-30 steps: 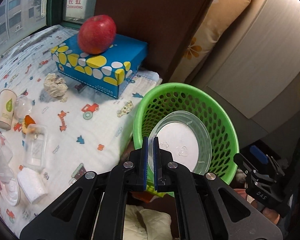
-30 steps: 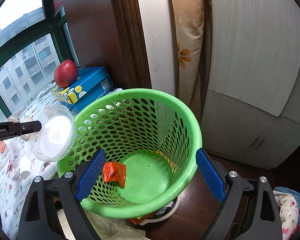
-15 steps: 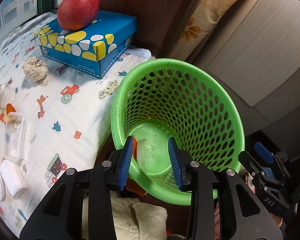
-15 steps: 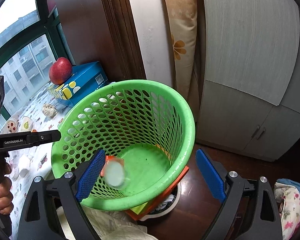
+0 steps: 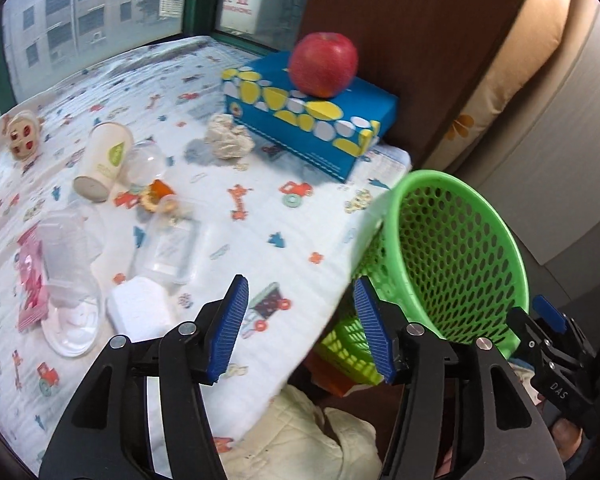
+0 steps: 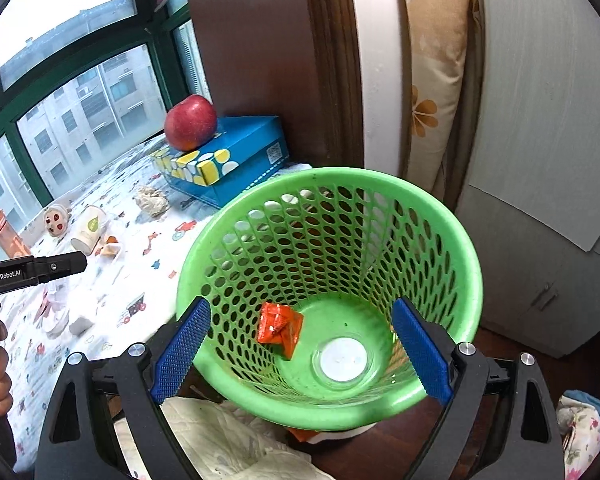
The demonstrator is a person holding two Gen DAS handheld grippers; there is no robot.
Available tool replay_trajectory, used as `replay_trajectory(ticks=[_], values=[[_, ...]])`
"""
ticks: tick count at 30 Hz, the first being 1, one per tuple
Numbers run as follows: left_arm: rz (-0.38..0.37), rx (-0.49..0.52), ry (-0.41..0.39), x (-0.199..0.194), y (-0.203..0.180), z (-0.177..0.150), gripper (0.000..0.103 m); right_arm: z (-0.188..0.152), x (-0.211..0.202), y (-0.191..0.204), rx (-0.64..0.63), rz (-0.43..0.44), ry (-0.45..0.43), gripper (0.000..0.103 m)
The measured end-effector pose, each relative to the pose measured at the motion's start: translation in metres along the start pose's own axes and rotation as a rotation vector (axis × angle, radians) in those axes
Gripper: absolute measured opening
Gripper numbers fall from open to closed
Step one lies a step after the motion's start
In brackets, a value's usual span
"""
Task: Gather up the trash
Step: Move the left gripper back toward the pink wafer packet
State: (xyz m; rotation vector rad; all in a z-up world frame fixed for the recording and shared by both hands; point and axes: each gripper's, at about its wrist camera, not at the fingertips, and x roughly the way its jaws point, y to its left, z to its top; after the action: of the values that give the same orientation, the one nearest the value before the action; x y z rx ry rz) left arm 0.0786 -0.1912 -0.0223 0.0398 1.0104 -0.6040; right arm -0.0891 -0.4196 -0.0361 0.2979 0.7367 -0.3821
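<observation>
A green mesh basket (image 6: 420, 404) stands by the bed edge; it also shows at the right of the left wrist view (image 5: 500, 240). In it lie a clear round plastic lid (image 6: 343, 359) and an orange wrapper (image 6: 280, 326). My right gripper (image 6: 300, 350) is open, its jaws on either side of the basket. My left gripper (image 5: 300, 326) is open and empty above the bed edge. On the bedsheet (image 5: 260, 240) lie a crumpled tissue (image 5: 228, 142), a paper cup (image 5: 103, 162), a clear box (image 5: 172, 248), a white block (image 5: 140, 312), a clear lid (image 5: 74, 324) and a pink packet (image 5: 30, 284).
A red apple (image 5: 324, 64) sits on a blue tissue box (image 5: 312, 120) at the back of the bed. A window runs behind. A cabinet (image 6: 540, 160) and a flowered cushion (image 6: 424, 92) stand behind the basket. Cloth (image 5: 308, 440) lies on the floor below.
My left gripper let go of the clear lid, which dropped into the basket. The left gripper opened wide and swung left, back over the bed.
</observation>
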Motion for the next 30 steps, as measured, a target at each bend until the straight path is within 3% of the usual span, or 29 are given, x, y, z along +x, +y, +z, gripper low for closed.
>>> replay_trajectory(ticks=[6,16,30], values=[[0.123,-0.135,-0.029,-0.019,0.077,-0.003,0.065,0.005,0.009,0.042,-0.068,0.058,0.009,0.089],[0.269,-0.339,-0.06,-0.046,0.191,-0.02,0.065,0.008,0.028,0.117,-0.186,0.162,0.04,0.089],[0.354,-0.442,-0.083,-0.073,0.255,-0.054,0.065,0.007,0.069,0.256,-0.316,0.355,0.137,0.089]])
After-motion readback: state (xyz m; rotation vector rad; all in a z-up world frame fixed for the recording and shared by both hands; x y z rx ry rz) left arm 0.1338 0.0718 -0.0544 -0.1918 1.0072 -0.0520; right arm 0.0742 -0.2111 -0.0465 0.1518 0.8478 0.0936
